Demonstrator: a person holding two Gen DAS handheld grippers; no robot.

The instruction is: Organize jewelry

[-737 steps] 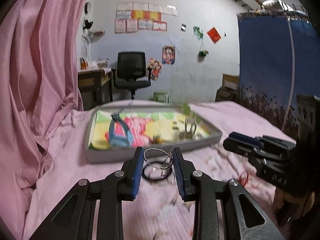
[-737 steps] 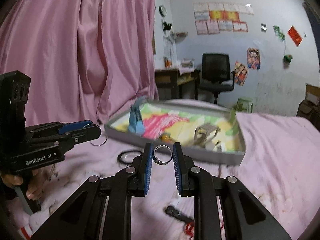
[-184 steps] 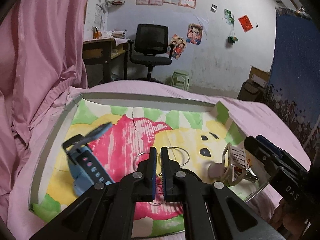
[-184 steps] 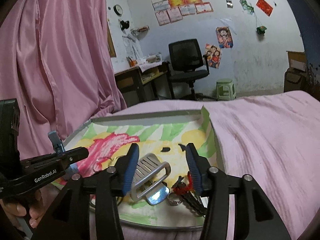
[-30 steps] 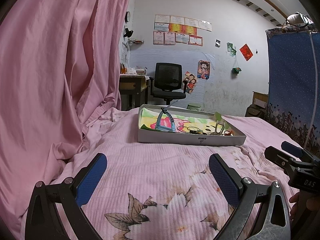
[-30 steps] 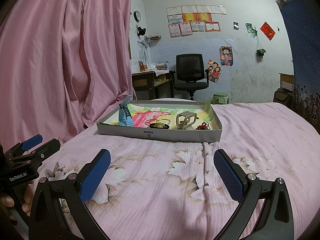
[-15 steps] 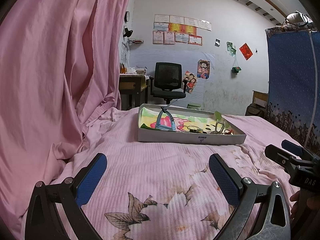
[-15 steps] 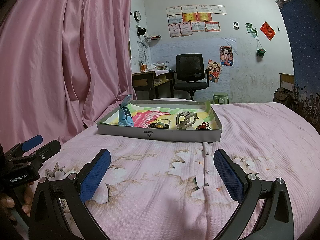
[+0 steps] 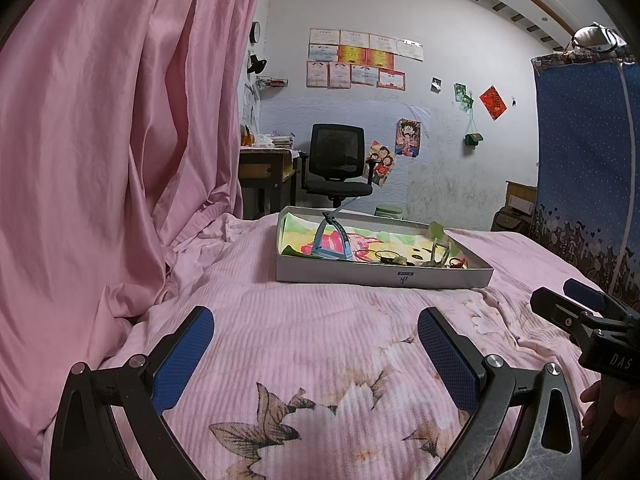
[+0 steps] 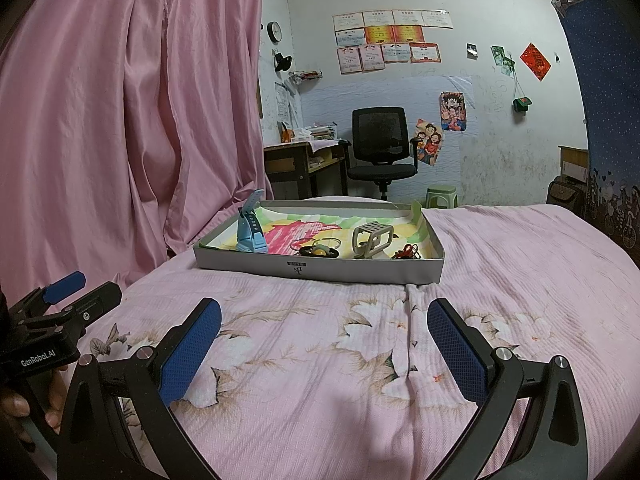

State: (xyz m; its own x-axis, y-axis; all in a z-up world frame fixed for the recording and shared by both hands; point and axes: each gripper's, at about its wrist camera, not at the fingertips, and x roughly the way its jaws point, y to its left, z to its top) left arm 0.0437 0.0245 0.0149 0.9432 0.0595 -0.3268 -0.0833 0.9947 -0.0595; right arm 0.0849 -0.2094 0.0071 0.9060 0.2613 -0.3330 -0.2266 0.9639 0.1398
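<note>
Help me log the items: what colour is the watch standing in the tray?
Light blue watch, clearest in the right wrist view.

Pink curtain (image 9: 100, 140), office chair (image 9: 338, 160), desk (image 9: 266, 168)

Small pieces in the tray (image 10: 316, 270) beside the hair tie (image 10: 320, 251) are too tiny to identify.

**Both grippers wide open, side by side**

The left gripper (image 9: 316, 344) is held low, its blue-padded jaws spread far apart with nothing between them. The right gripper (image 10: 324, 336) matches it, jaws equally wide and empty. Each is gripped from below by a hand: the left hand (image 10: 24, 404) and the right hand (image 9: 600, 404), only partly visible.
</note>
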